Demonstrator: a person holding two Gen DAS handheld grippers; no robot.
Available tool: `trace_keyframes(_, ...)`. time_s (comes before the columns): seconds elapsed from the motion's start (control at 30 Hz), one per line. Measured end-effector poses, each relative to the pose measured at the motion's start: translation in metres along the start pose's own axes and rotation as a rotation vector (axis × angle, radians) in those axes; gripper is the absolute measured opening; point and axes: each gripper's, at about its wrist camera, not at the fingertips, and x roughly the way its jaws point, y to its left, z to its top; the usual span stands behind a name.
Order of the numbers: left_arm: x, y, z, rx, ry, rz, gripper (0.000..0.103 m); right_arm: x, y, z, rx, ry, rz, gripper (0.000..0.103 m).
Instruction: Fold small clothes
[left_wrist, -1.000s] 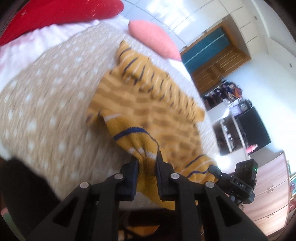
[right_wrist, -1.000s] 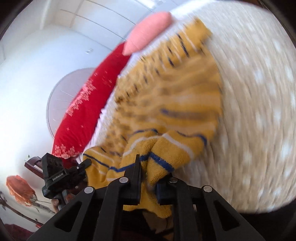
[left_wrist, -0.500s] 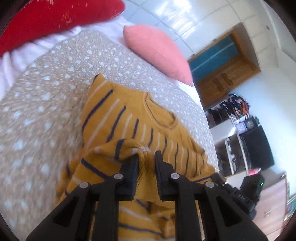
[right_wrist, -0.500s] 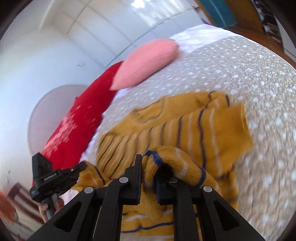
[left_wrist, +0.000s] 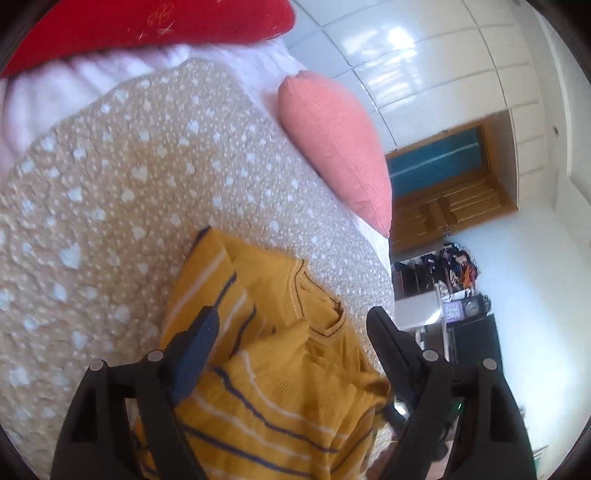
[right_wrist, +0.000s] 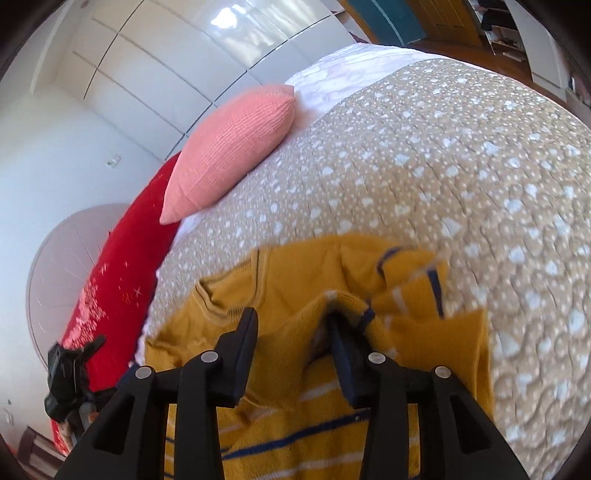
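Mustard striped sweater (left_wrist: 280, 398) lies folded over itself on the tan heart-print bedspread (left_wrist: 122, 206), neckline toward the pink pillow (left_wrist: 332, 147). Left gripper (left_wrist: 291, 332) jaws just opened wide – knit below them, nothing pinched. Right gripper (right_wrist: 291, 332) jaws also just opened, narrower gap – a hem bump sits between them, against the right-side finger.

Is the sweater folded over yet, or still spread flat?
Folded once: the sweater's striped lower part lies doubled over its chest, up near the collar. Both grippers, left and right, have just opened, releasing it.
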Motion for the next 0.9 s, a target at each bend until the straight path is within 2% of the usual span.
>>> trace_keyframes(0.07,-0.011,-0.007,-0.006,0.058,-0.007,0.035,0.081,-0.008,-0.001,0.010,0.018,-0.060,-0.022,0.064)
trace_keyframes(0.13,-0.021,-0.014,-0.017,0.121,-0.004,0.090,0.082,-0.026,-0.001,0.018,0.029,-0.135,-0.084,0.071)
trace_keyframes(0.2,-0.031,-0.019,-0.032,0.187,-0.007,0.162,0.084,-0.044,0.007,0.019,-0.004,-0.154,-0.093,0.071)
trace_keyframes(0.27,-0.030,-0.019,-0.039,0.230,-0.012,0.236,0.086,-0.053,0.022,0.010,-0.084,-0.135,-0.099,0.071)
trace_keyframes(0.37,-0.017,-0.007,-0.041,0.217,0.030,0.260,0.086,-0.055,0.043,-0.014,-0.212,-0.086,-0.140,0.070)
trace_keyframes(0.47,-0.001,0.000,-0.042,0.215,0.037,0.306,0.086,-0.058,0.049,-0.040,-0.259,-0.044,-0.153,0.070)
trace_keyframes(0.53,0.015,-0.009,-0.048,0.298,0.063,0.333,0.085,-0.059,0.048,-0.050,-0.282,-0.027,-0.154,0.070)
trace_keyframes(0.57,0.022,-0.015,-0.052,0.355,0.080,0.349,0.081,-0.059,0.049,-0.055,-0.308,-0.018,-0.162,0.069)
trace_keyframes(0.6,0.031,-0.023,-0.058,0.438,0.095,0.407,0.058,-0.059,0.049,-0.059,-0.325,-0.013,-0.166,0.068)
trace_keyframes(0.63,0.039,-0.029,-0.063,0.505,0.103,0.485,0.026,-0.058,0.051,-0.061,-0.357,-0.004,-0.178,0.066)
trace_keyframes(0.67,0.047,-0.032,-0.065,0.551,0.115,0.552,0.020,-0.057,0.052,-0.062,-0.379,0.002,-0.185,0.065)
trace_keyframes(0.7,0.049,-0.030,-0.062,0.554,0.118,0.564,0.020,-0.055,0.055,-0.064,-0.408,0.011,-0.188,0.065)
trace_keyframes(0.87,0.040,-0.014,-0.030,0.493,0.004,0.685,0.014,-0.039,0.073,-0.070,-0.493,0.059,-0.116,0.065)
trace_keyframes(0.9,0.039,-0.011,-0.025,0.489,-0.020,0.716,0.010,-0.031,0.077,-0.070,-0.505,0.070,-0.103,0.065)
